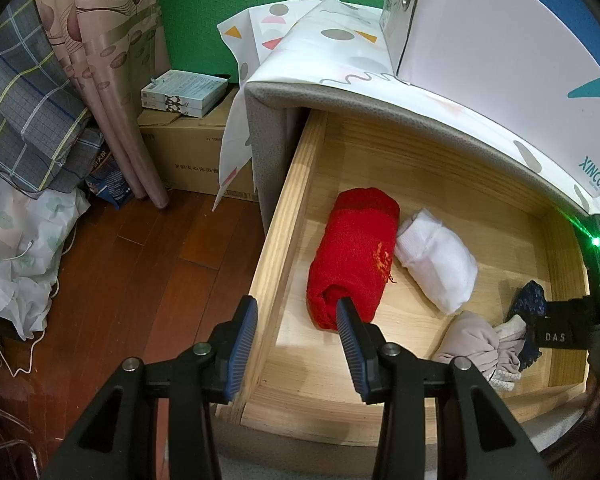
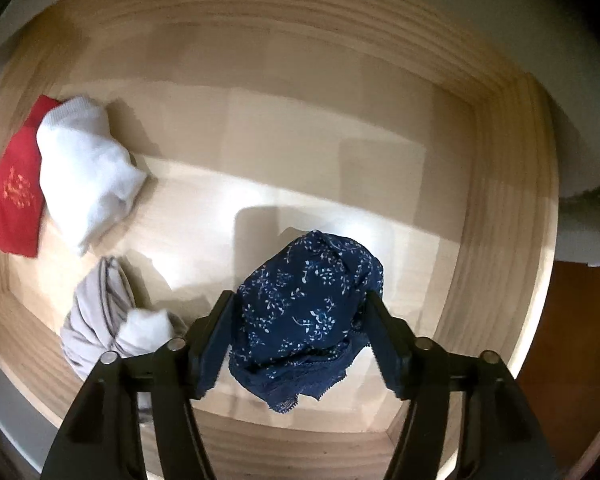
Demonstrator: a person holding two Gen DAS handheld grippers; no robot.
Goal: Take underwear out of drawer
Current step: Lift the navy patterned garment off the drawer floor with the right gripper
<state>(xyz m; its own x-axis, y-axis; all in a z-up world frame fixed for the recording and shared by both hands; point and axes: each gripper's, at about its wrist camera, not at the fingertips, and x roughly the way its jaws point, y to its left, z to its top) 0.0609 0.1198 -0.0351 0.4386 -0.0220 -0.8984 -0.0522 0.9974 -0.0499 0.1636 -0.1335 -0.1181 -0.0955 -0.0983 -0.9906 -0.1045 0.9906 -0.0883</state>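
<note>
Now my right tongs [image 2: 300, 300] pinch the navy underwear [image 2: 306, 312] inside the drawer [image 2: 512, 208]. My left tongs [image 1: 298, 312] straddle its side wall, part-open; whether they grip it, I cannot tell.

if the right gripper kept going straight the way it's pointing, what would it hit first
The right gripper points down into the drawer and already has the navy floral underwear between its jaws, so it would meet that cloth first. Below that is probably the drawer's wooden floor, though depth is unclear.
</note>
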